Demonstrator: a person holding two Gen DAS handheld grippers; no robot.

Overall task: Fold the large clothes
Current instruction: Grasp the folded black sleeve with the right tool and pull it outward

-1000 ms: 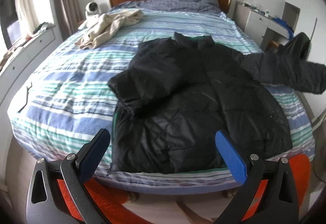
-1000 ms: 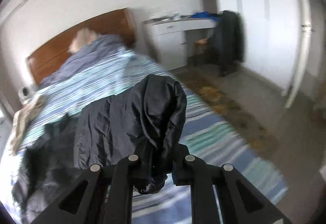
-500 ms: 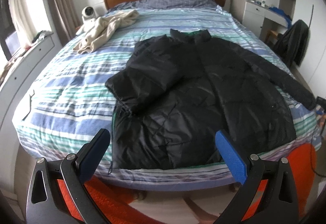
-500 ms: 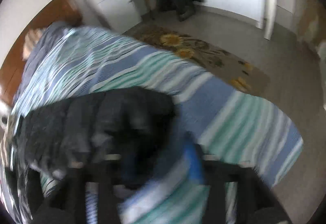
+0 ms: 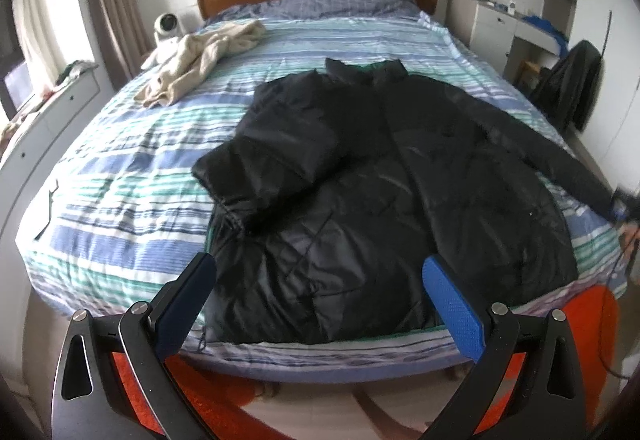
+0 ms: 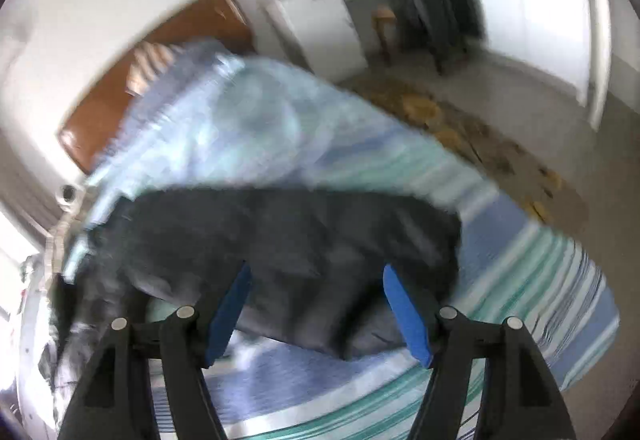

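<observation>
A black puffer jacket (image 5: pixel 380 180) lies spread on the striped quilt (image 5: pixel 140 168), collar toward the headboard. Its left sleeve is folded in over the body. The right sleeve (image 5: pixel 540 148) stretches out to the bed's right edge. My left gripper (image 5: pixel 320 280) hangs open over the foot of the bed, just short of the jacket's hem, with nothing in it. In the blurred right wrist view, my right gripper (image 6: pixel 316 280) sits low over the sleeve's cuff end (image 6: pixel 320 232). Its jaws are closing with the cuff lying between them, and the pads are clear of the fabric.
A beige garment (image 5: pixel 200 60) lies crumpled at the bed's far left, near a small white camera (image 5: pixel 168 26). A white dresser (image 5: pixel 492 24) and a dark coat on a chair (image 5: pixel 568 88) stand to the right. A patterned rug (image 6: pixel 480 128) covers the floor beside the bed.
My right gripper, shut on the raised sleeve a second ago, came down and let go. The sleeve now lies stretched flat on the quilt. The left gripper barely moved.
</observation>
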